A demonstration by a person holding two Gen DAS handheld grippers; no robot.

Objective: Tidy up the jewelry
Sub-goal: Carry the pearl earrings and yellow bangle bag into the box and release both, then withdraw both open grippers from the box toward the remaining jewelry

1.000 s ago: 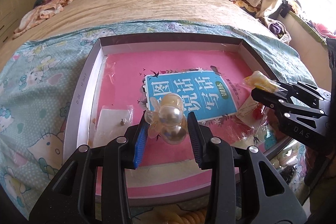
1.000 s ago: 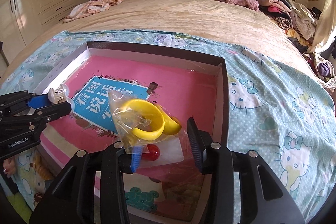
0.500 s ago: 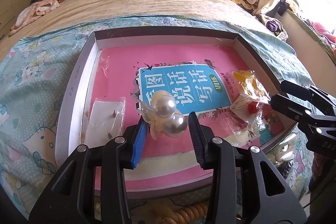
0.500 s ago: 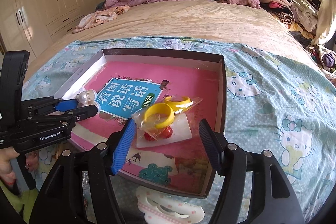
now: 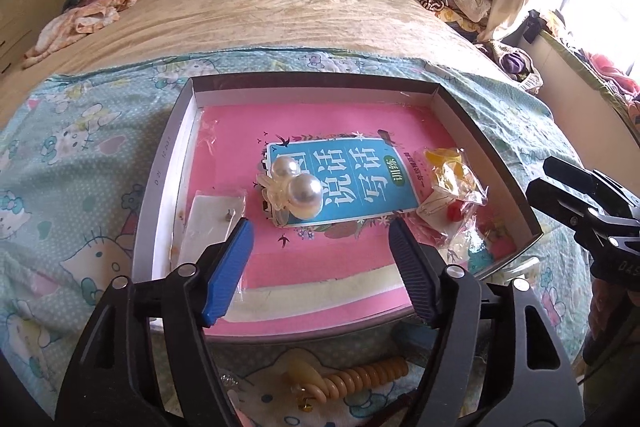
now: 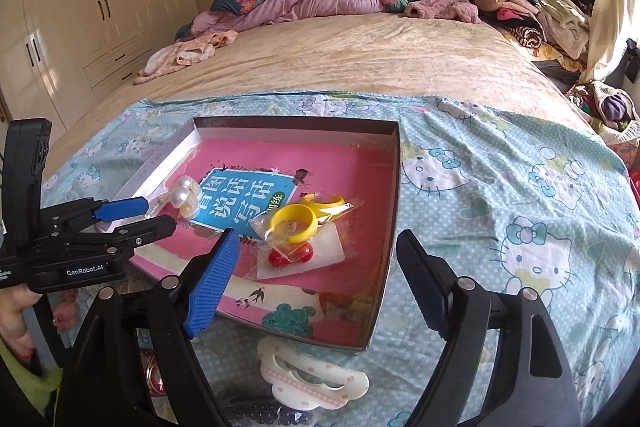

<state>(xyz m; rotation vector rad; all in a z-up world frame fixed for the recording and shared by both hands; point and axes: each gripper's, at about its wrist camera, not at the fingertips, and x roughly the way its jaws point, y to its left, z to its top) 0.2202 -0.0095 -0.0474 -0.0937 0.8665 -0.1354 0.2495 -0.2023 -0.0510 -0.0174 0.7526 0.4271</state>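
- Left gripper (image 5: 320,247) is spread wide with nothing in it; its casing reads "GenRobot.AI" in the right wrist view.
- The pearl hair clip (image 5: 294,189) lies in the shallow box (image 5: 160,187), on the blue title panel with big white Chinese characters.
- The bagged yellow rings (image 6: 300,223) sit further right in the box on a white card.
- Right gripper (image 6: 316,267) also gapes open, empty, just short of that bag.
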